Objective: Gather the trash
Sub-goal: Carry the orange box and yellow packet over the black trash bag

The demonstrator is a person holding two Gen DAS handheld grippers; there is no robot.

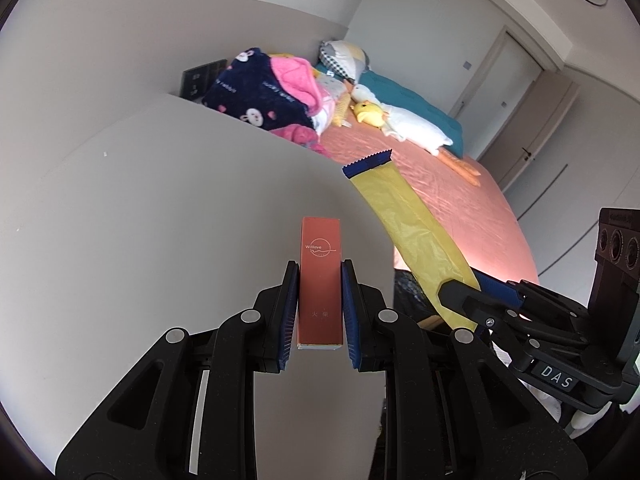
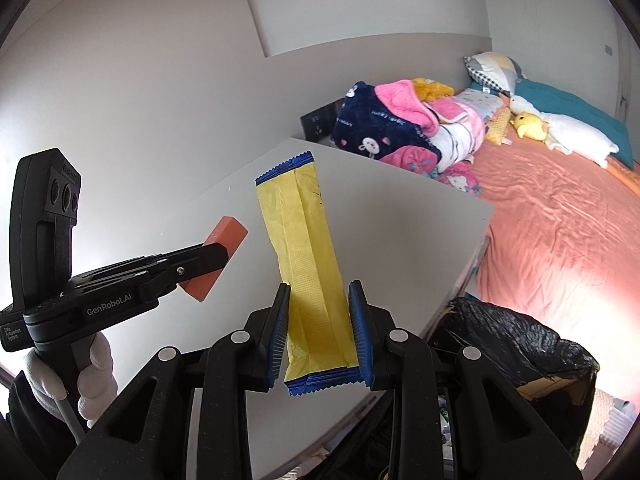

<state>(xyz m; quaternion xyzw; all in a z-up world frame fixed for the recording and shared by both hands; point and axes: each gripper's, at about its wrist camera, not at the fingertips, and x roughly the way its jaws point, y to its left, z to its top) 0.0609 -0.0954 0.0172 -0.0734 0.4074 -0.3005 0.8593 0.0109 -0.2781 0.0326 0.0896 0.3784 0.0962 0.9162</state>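
Note:
My left gripper [image 1: 320, 280] is shut on a slim orange box [image 1: 320, 280] with white lettering, held above the white table [image 1: 160, 220]. The same orange box [image 2: 224, 240] shows at the left of the right wrist view, clamped in the left gripper [image 2: 212, 258]. My right gripper [image 2: 320, 304] is shut on a long yellow wrapper [image 2: 308, 248] with blue crimped ends, lifted over the table's top [image 2: 400, 220]. From the left wrist view the yellow wrapper [image 1: 408, 232] slants up out of the right gripper [image 1: 460, 300].
A bin lined with a black bag [image 2: 516, 344] stands beside the table at the lower right. Beyond lies a bed with a pink sheet [image 2: 560, 232], piled blankets [image 2: 400, 128], pillows and plush toys. A gloved hand [image 2: 92, 368] grips the left handle. White walls rise behind the table.

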